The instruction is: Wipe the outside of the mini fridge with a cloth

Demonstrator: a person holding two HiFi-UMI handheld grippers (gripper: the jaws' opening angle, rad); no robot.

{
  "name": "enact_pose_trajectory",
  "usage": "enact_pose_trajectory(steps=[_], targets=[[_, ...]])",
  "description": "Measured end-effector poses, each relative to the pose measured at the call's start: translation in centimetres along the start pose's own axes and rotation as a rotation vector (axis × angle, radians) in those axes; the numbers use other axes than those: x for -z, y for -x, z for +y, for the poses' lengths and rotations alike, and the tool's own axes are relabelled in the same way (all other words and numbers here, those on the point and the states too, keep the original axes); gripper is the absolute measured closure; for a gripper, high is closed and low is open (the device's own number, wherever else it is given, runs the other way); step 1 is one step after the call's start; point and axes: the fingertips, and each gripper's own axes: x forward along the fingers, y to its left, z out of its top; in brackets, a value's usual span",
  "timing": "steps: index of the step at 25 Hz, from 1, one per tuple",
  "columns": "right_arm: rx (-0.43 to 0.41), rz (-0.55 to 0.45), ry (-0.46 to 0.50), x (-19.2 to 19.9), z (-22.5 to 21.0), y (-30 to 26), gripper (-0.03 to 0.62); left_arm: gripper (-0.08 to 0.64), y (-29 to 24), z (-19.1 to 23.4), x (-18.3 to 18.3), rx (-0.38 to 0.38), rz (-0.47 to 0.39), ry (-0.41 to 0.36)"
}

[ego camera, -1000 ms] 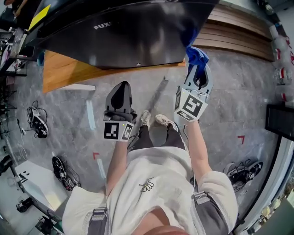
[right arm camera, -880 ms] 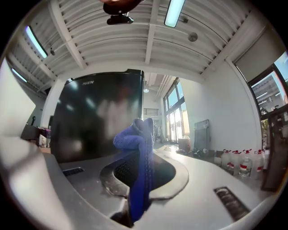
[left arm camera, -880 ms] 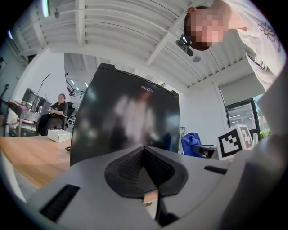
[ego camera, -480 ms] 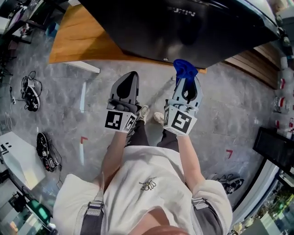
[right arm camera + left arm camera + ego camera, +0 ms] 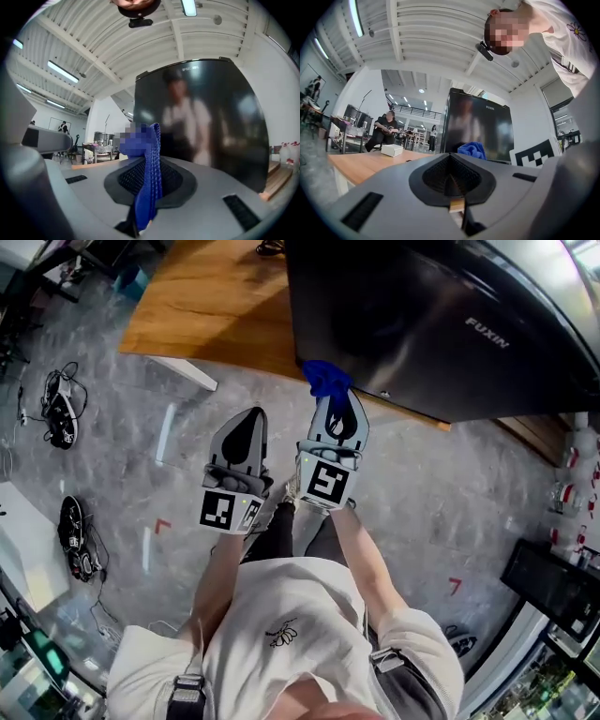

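Fridge point(image 5: 422, 324) stands on wooden table point(image 5: 206, 306); right tool point(image 5: 336, 407) holds blue cloth point(image 5: 325, 378) beside it.

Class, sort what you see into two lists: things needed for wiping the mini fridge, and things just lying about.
For the job:
mini fridge
blue cloth, pinched in the right gripper
left gripper, shut and empty

Lying about:
cable bundles on the floor
white box on the wooden table
red tape marks

Cloth point(image 5: 325, 379) before mini fridge point(image 5: 422, 324) on platform point(image 5: 211, 310)
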Motion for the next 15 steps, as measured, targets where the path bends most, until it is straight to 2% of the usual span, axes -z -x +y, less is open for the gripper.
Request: enact_pose_trajectory(steps=[6, 9, 15], targets=[[-0.056, 0.056, 0.083, 4.1, 6.2, -3.6, 0.531, 0.555, 2.9, 4.8, 0.4, -0.059, 0.019, -0.037], [-0.045, 0.059, 0.076, 4.8, 6.9, -4.8, 0.531, 0.555, 4.2, 6.2, 1.2, -0.072, 0.050, -0.055], [-0.024, 0.053, 0.081, 5.9, 6.8, -6.9, 0.531, 0.555, 4.7, 7.7, 2.8, -0.105, 0.057, -0.033]])
